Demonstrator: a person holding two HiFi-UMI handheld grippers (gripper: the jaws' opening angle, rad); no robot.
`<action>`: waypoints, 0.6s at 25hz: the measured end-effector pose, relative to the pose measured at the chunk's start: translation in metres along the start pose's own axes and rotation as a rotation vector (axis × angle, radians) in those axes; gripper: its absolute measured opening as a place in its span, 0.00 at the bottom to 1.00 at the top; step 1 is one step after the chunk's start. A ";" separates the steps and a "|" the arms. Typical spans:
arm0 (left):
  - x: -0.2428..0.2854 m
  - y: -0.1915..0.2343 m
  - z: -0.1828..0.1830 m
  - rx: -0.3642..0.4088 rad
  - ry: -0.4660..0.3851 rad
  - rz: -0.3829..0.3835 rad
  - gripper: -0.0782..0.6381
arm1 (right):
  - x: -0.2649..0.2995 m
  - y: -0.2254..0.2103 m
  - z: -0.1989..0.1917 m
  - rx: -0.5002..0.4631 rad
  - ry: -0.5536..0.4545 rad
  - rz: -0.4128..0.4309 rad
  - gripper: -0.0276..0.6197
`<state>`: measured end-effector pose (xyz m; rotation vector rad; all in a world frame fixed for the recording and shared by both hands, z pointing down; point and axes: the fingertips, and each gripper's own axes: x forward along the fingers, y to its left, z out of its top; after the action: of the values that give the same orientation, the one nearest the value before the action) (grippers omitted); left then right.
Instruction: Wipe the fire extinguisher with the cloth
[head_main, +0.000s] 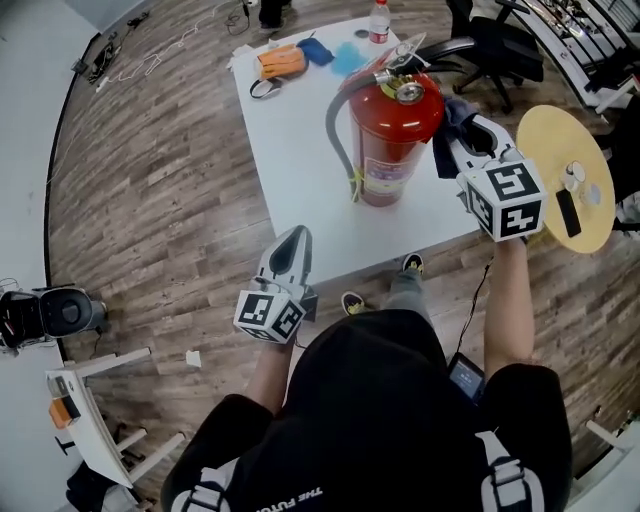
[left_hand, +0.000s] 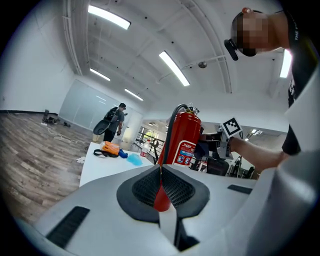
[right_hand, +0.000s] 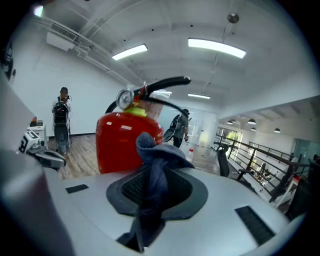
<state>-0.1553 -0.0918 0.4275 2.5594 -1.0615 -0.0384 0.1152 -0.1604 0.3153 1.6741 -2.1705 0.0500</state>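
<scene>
- Fire extinguisher (head_main: 392, 140) – red, upright, on the near-right part of the white table (head_main: 300, 170). Its hose (head_main: 335, 130) loops down the left side of the cylinder, and the valve and lever sit on top.
- Right arm – forearm stretched forward over the near table edge. The right gripper (head_main: 462, 135) is raised to the cylinder's shoulder on its right side and points in at it.
- Right gripper view – the fingers are clamped on a dark blue cloth (right_hand: 155, 155). A bunched fold stands up past the fingertips, and a tail hangs down between the pads toward the camera.
- The cloth lies between the fingertips and the red cylinder, right at its upper right shoulder. Whether it actually touches the metal cannot be told.
- Left arm – held low and close to the body. The left gripper (head_main: 293, 240) is over the wooden floor, short of the near table edge and well apart from the extinguisher, and it points toward the table.
- Left gripper view – the pads (left_hand: 175, 187) are pressed together at the tips with nothing held. The extinguisher stands beyond them in line with the closed tips.
- The far end of the table holds an orange item (head_main: 280, 60).
</scene>
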 end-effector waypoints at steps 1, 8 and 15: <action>0.002 -0.003 -0.001 0.005 0.001 -0.011 0.15 | 0.000 0.008 -0.014 0.012 0.015 0.024 0.16; 0.009 -0.008 -0.022 -0.014 0.044 -0.048 0.15 | 0.010 0.075 -0.096 0.077 0.078 0.177 0.16; 0.015 -0.013 -0.025 -0.021 0.047 -0.084 0.15 | 0.004 0.103 -0.083 -0.037 0.038 0.232 0.16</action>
<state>-0.1315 -0.0852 0.4481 2.5723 -0.9311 -0.0108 0.0422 -0.1131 0.4150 1.3836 -2.3114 0.1035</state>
